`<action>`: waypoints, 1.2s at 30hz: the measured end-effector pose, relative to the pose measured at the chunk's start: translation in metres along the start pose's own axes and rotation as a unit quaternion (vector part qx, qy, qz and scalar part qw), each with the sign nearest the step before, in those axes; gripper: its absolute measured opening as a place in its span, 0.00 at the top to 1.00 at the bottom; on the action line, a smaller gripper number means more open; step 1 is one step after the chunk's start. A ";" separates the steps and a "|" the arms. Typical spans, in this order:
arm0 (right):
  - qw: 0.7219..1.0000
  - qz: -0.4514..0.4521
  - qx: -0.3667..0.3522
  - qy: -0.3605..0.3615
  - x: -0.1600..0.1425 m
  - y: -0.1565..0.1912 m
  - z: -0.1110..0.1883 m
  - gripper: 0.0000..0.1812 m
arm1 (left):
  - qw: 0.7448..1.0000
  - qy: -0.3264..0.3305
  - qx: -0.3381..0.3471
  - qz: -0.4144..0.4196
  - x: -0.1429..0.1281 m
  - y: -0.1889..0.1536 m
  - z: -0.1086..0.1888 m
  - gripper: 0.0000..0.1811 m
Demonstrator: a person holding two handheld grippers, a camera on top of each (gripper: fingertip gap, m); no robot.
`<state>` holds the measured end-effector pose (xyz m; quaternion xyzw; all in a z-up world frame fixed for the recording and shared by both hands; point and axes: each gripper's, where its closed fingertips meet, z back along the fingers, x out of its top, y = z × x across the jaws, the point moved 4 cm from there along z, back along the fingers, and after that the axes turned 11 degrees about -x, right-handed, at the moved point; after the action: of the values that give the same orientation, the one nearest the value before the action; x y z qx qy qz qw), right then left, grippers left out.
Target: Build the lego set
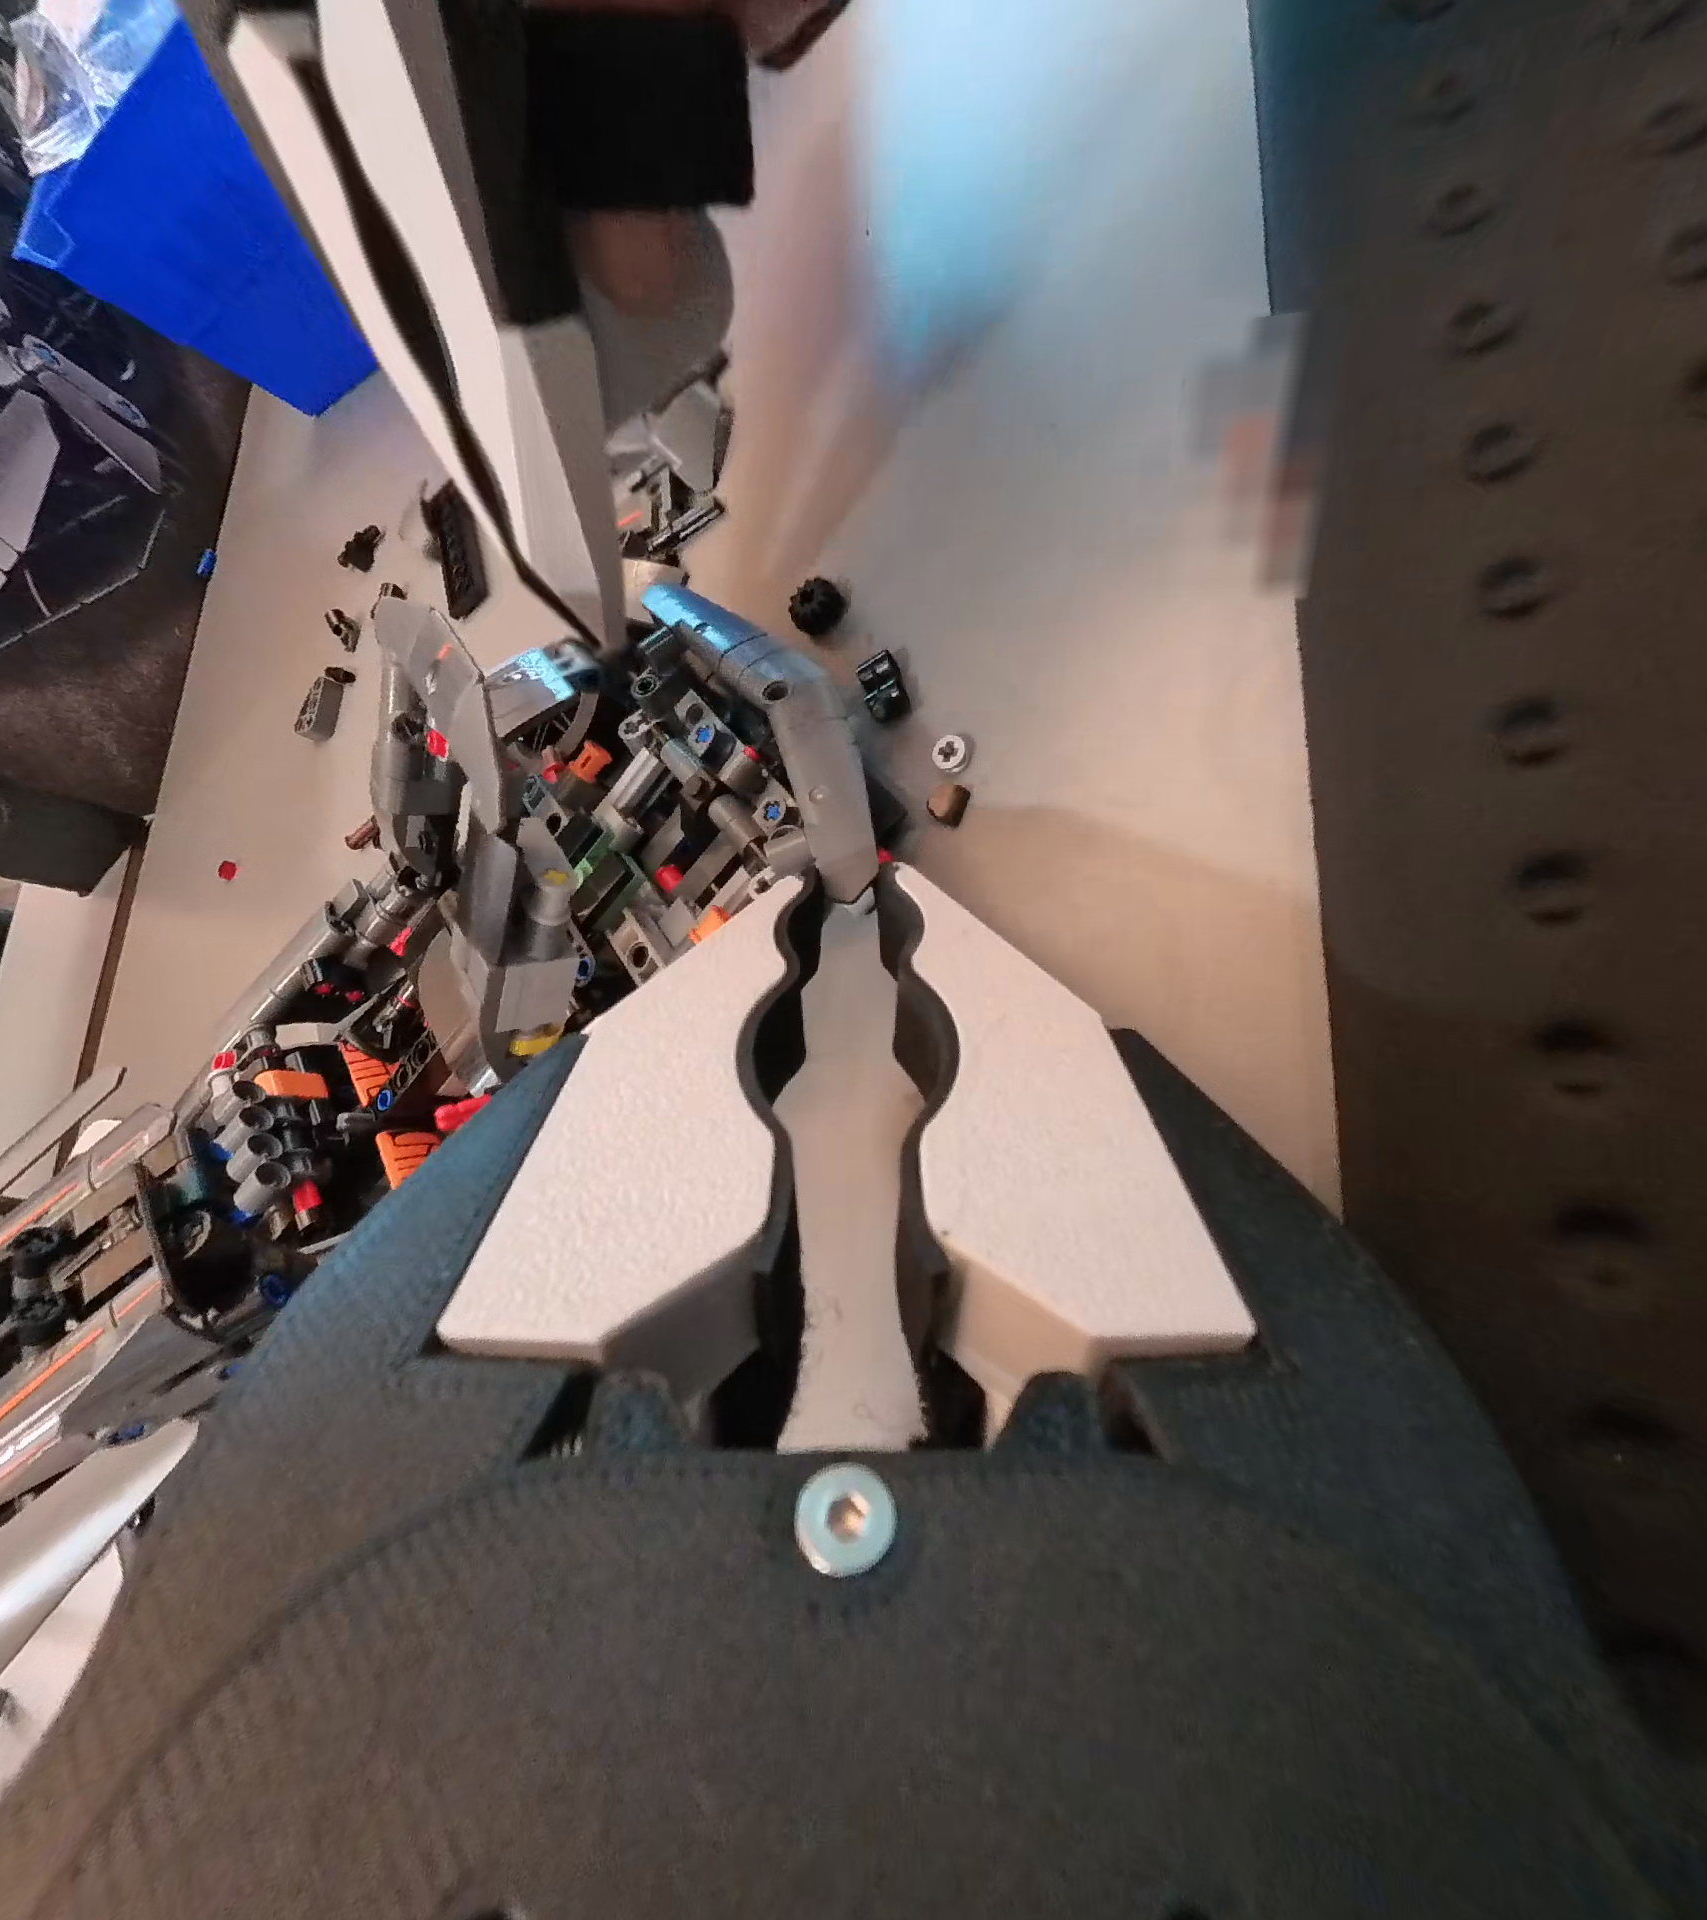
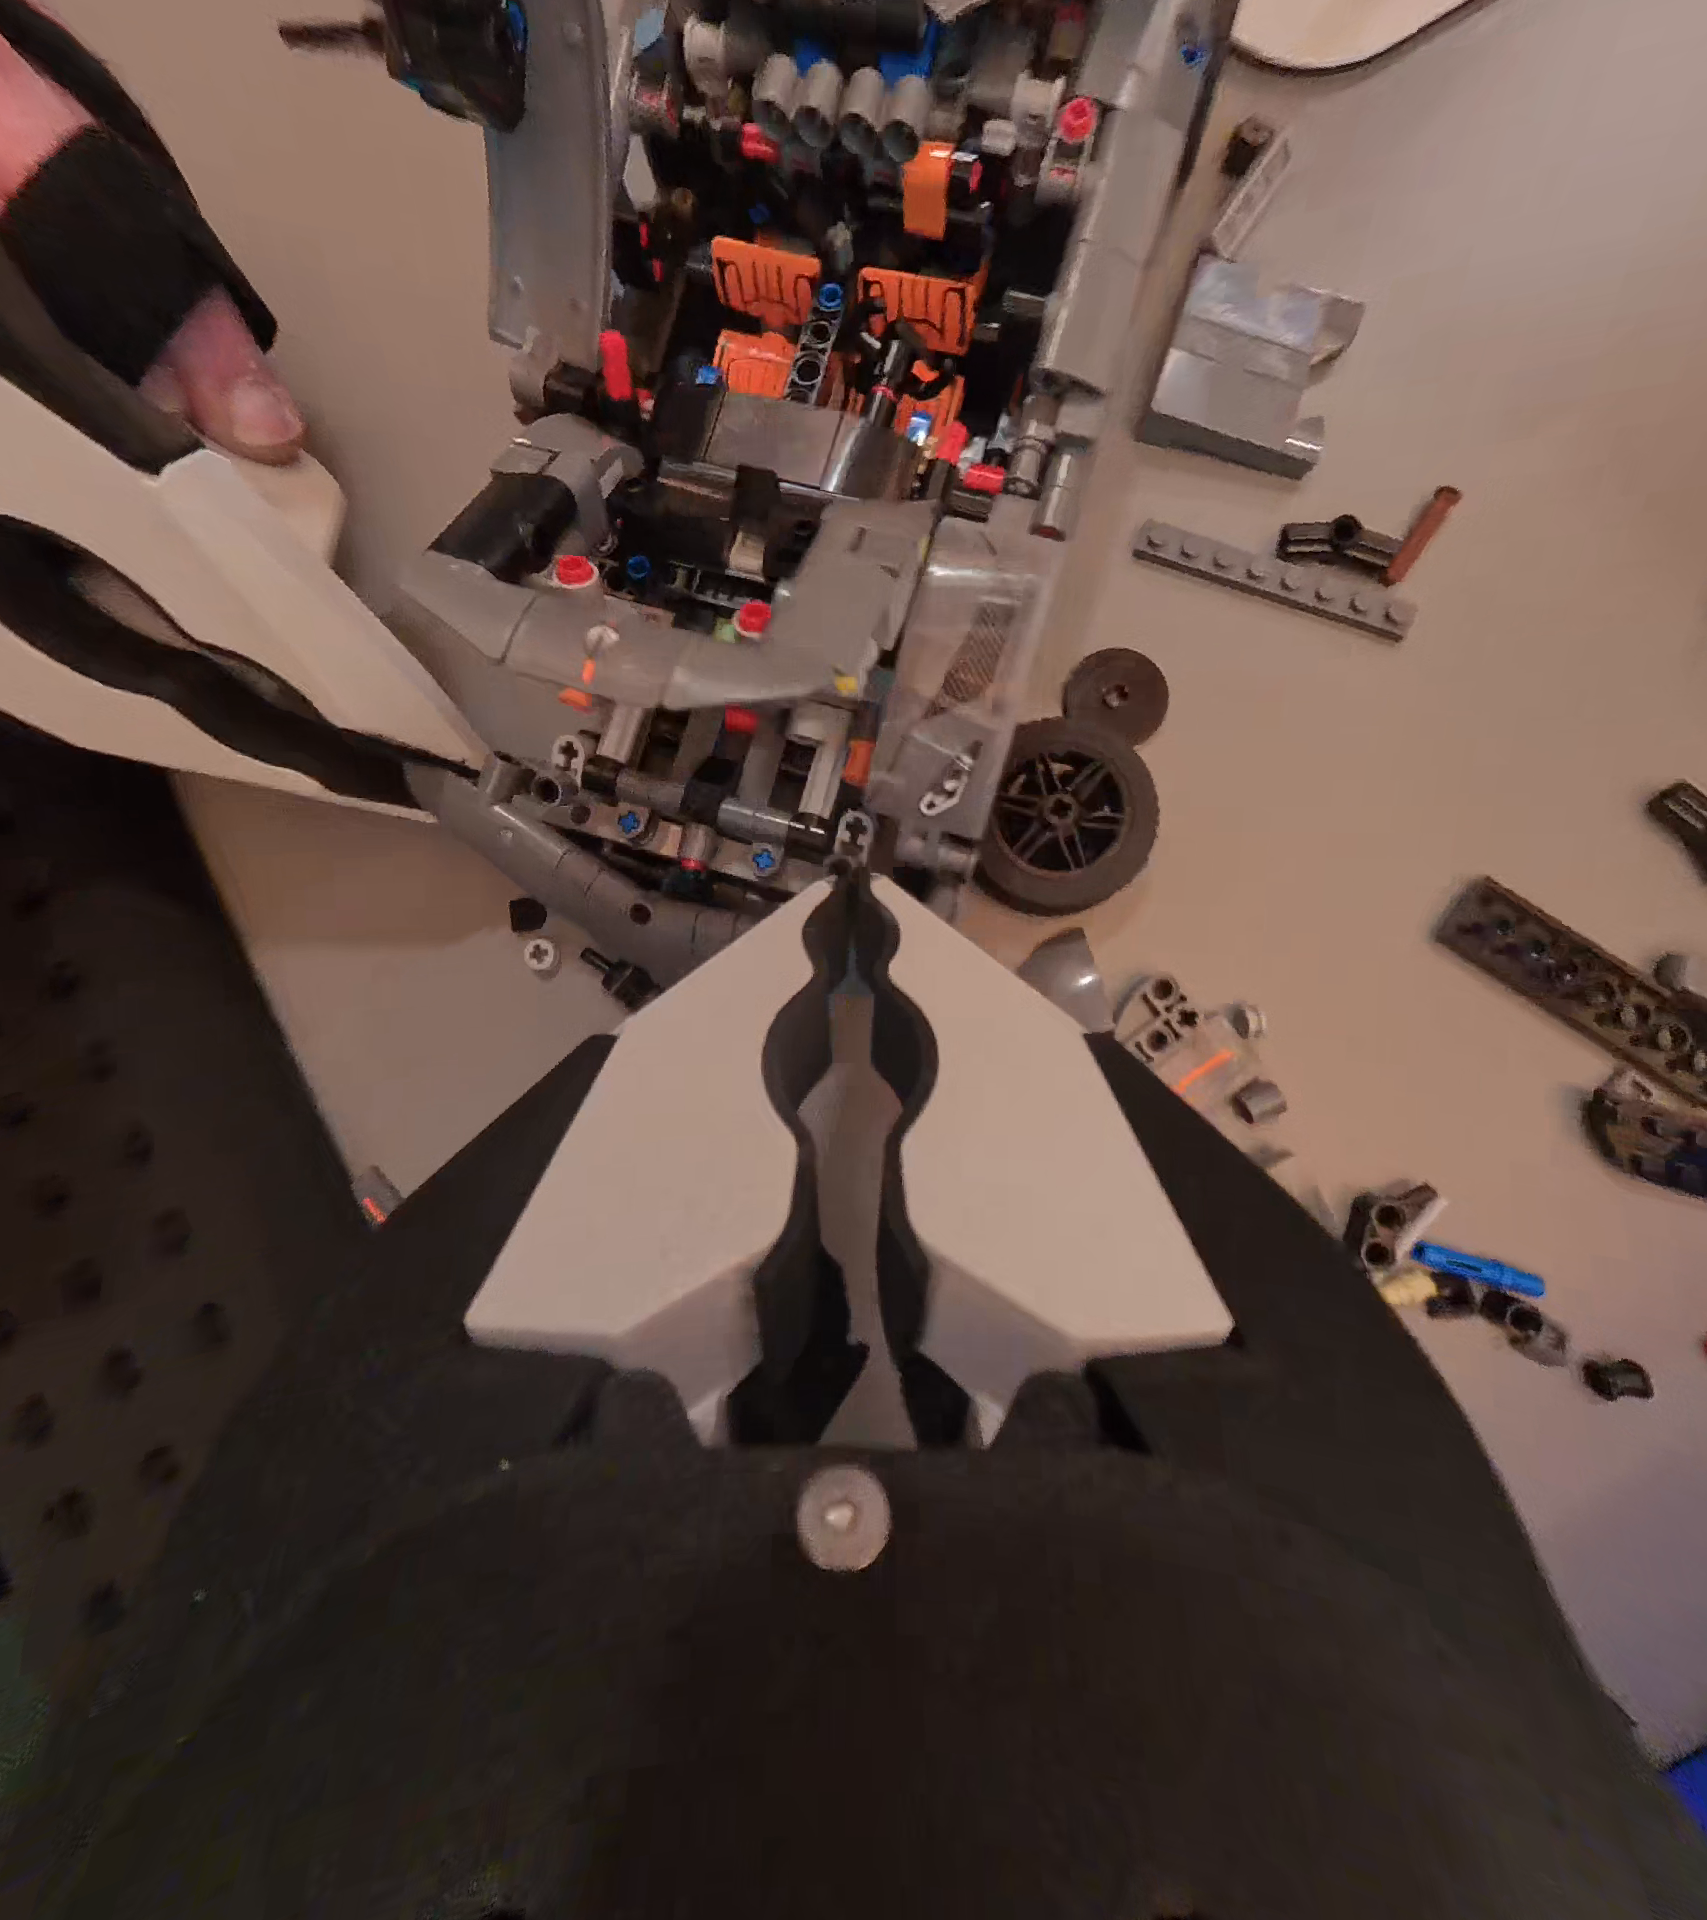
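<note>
Grey car: the half-built lego car [image 2: 787, 582] lies on the pale table [image 2: 1348, 935], and both grippers meet at its front end.
Risk: the front bar could pop off or bend if either gripper squeezes or twists too hard. Loose bits near the car's front, like the black wheel [image 2: 1072, 816], could get bumped away.
Left gripper [image 1: 854, 899]: its jaws are almost shut, pinching the tip of a grey panel [image 1: 818, 748] on the car's front corner.
Right gripper [image 2: 851, 883]: its jaws are shut tight at the tip, right against a small cross-hole piece [image 2: 855, 831] at the car's front. I cannot tell if it really holds it.
</note>
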<state>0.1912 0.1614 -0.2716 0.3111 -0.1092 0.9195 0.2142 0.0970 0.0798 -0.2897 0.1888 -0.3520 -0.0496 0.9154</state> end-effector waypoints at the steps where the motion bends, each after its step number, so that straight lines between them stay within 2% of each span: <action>1: 1.000 -0.008 0.005 -0.015 -0.001 -0.003 0.004 1.00 | 1.000 -0.001 -0.001 0.001 0.000 0.000 0.000 0.96; 5: 0.998 -0.028 0.009 -0.050 -0.005 -0.008 0.009 1.00 | 1.000 -0.008 -0.003 0.001 -0.001 0.001 0.003 0.95; 12: 0.998 0.010 0.023 -0.063 -0.009 0.003 0.009 1.00 | 1.000 -0.005 -0.003 0.001 0.000 0.000 0.002 0.95; 16: 0.997 0.016 0.030 -0.071 -0.010 0.008 0.007 1.00 | 0.999 -0.024 -0.024 0.005 -0.001 -0.001 0.005 0.94; 22: 0.992 0.046 0.047 -0.107 0.009 0.034 0.015 1.00 | 0.998 -0.030 -0.022 0.053 -0.013 0.012 0.011 1.00; 25: 0.993 0.067 0.059 -0.082 0.015 0.050 0.003 1.00 | 0.997 -0.006 -0.015 0.075 -0.021 0.016 0.007 1.00; 27: 0.994 0.079 0.057 -0.052 0.015 0.057 -0.008 0.95 | 0.998 0.001 -0.019 0.067 -0.021 0.013 0.003 1.00; 31: 0.997 0.066 0.033 -0.025 0.016 0.054 -0.020 0.93 | 0.998 0.015 -0.012 0.054 -0.020 0.010 -0.001 0.99; 36: 0.998 0.052 0.039 -0.007 0.015 0.052 -0.025 0.94 | 0.997 0.028 -0.018 0.067 -0.023 0.009 -0.006 0.96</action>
<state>0.1431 0.1287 -0.2851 0.3193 -0.0909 0.9309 0.1526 0.0836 0.0949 -0.3049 0.1496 -0.3372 0.0112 0.9294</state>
